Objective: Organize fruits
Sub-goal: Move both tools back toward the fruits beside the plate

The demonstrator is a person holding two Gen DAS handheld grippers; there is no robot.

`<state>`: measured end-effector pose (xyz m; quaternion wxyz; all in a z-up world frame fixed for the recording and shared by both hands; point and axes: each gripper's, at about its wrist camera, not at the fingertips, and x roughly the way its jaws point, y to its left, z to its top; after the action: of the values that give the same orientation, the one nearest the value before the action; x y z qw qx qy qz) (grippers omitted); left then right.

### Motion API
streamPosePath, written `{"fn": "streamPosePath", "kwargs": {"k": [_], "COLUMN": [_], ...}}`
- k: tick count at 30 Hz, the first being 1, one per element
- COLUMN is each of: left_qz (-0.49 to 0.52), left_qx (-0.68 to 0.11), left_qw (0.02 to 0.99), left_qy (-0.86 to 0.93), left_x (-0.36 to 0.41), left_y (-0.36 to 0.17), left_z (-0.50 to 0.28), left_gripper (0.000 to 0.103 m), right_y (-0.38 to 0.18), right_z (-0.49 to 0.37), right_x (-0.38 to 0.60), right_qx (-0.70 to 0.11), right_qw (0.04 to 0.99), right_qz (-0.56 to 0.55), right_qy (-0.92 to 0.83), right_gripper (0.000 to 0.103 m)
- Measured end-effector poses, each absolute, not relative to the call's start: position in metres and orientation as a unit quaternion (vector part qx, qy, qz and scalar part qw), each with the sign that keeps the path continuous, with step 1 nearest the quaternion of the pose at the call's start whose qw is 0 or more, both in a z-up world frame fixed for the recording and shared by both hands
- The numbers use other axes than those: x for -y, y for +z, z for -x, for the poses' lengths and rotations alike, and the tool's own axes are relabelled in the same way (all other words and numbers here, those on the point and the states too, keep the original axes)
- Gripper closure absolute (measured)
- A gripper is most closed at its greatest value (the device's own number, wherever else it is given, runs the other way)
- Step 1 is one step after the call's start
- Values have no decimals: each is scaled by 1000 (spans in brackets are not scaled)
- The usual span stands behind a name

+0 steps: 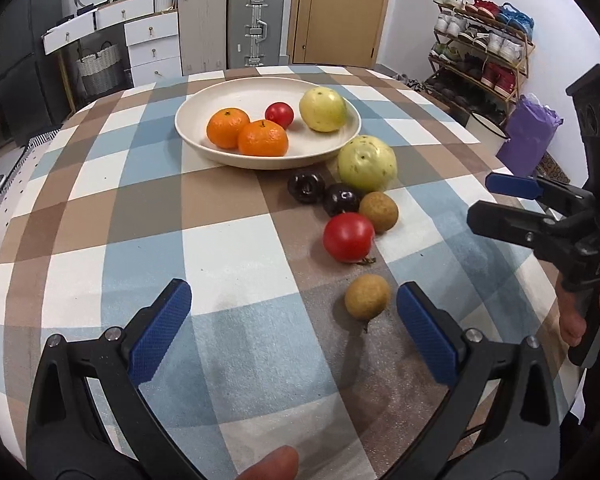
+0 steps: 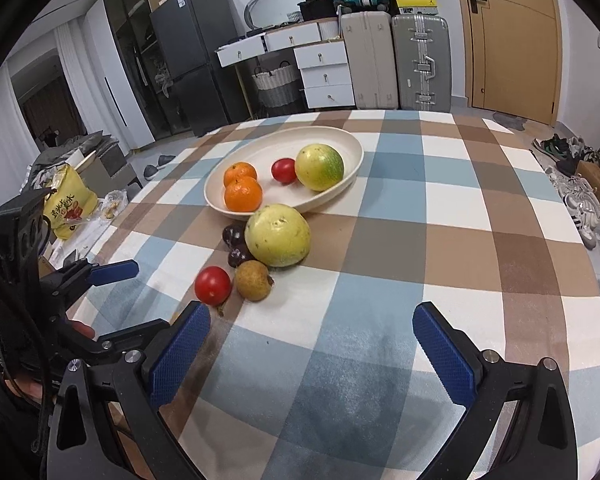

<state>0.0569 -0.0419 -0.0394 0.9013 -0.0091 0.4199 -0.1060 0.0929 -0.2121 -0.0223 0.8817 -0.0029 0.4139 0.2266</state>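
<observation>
Both grippers, left gripper (image 1: 294, 316) and right gripper (image 2: 312, 338), gape wide, empty.

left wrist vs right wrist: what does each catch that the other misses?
Left wrist only: a small brown fruit between the left hand-held gripper's open fingers, and a shoe rack. Right wrist only: a yellow bag and a dark fridge off the table's left. Both: the plate holding two oranges, a small tomato and a guava, plus the loose guava, tomato and open right hand-held gripper.

White walls, wood door (image 2: 508, 36), suitcases (image 2: 396, 60), drawers (image 2: 324, 74), shoe rack (image 1: 484, 52) behind checked table (image 2: 440, 208).
</observation>
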Motion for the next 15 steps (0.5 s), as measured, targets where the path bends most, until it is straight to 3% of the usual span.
{"fn": "streamPosePath", "kwargs": {"k": [15], "left_qz": [9], "left_qx": [-443], "left_qw": [890], "left_qy": [-101], "left_x": [51], "left_y": [-51], "left_z": [-66], "left_gripper": [1], "right_y": [-44], "right_z": [-102], "right_x": [213], "right_qx": [-444], "right_qw": [873], "right_qz": [4], "right_qy": [204], "right_gripper": [0]}}
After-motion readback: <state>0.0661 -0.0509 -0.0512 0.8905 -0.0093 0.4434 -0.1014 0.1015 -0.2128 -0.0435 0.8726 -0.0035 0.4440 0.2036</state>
